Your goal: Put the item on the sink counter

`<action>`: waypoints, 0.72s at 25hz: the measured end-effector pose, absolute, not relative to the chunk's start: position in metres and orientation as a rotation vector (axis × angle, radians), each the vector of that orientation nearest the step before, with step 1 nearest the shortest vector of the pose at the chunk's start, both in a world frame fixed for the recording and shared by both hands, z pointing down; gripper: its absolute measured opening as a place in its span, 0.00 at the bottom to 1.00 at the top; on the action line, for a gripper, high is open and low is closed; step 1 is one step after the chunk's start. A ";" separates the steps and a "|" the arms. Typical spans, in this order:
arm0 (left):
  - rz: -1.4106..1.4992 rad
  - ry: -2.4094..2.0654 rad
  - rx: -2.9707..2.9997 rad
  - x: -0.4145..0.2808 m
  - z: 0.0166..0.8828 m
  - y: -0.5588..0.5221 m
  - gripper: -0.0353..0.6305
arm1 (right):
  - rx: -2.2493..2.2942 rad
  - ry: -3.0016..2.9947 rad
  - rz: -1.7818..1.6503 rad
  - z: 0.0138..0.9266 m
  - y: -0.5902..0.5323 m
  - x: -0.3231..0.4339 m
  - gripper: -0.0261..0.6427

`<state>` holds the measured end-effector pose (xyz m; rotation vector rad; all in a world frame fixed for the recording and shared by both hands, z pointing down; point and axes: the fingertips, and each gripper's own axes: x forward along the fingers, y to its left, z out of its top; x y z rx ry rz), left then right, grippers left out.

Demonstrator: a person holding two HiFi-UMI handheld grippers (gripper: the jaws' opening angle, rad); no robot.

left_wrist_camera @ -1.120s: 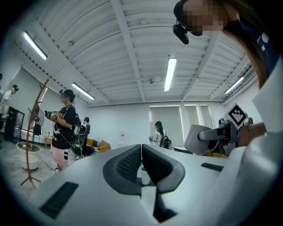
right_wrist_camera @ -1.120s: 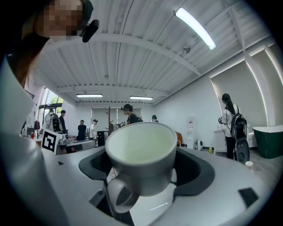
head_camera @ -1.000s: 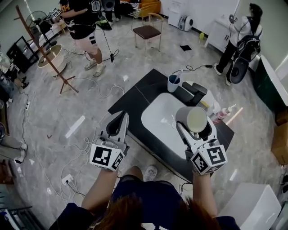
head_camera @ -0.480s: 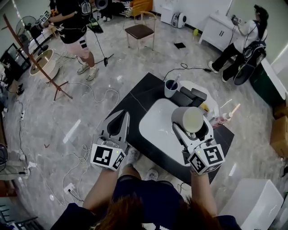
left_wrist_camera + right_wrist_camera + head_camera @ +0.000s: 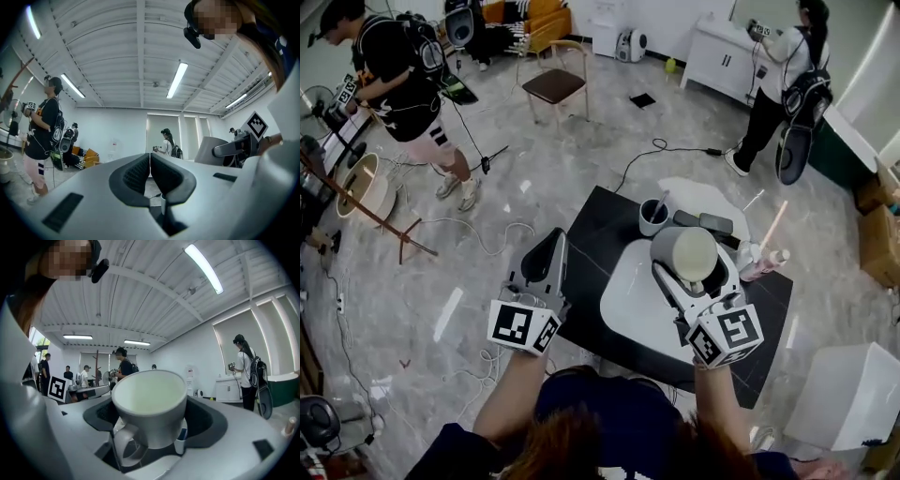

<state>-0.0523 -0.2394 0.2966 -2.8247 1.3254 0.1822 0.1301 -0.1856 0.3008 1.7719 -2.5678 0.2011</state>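
Item 1: right gripper, its jaws set apart and closed against the sides of a pale grey ceramic mug. The mug is carried with its handle toward the gripper's body and is seen over the far end of the white oval basin, not set down on the black stone sink counter. Item 2: left gripper, jaws pressed together with nothing between them, held off the counter's left edge. Item 3: a blue-grey cup with a toothbrush, stood at the counter's far corner. Item 4: a pink bottle, laid at the right edge.
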 end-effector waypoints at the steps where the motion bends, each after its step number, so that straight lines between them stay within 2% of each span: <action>1: 0.181 1.304 -2.840 -0.054 0.298 -0.250 0.09 | 1.778 -2.539 0.176 0.302 -0.193 0.125 0.69; 8: 0.179 1.215 -2.917 -0.058 0.310 -0.298 0.09 | 1.811 -2.481 0.208 0.314 -0.230 0.103 0.69; 18: 0.157 1.352 -2.922 -0.084 0.334 -0.327 0.09 | 1.729 -2.476 0.273 0.329 -0.266 0.090 0.69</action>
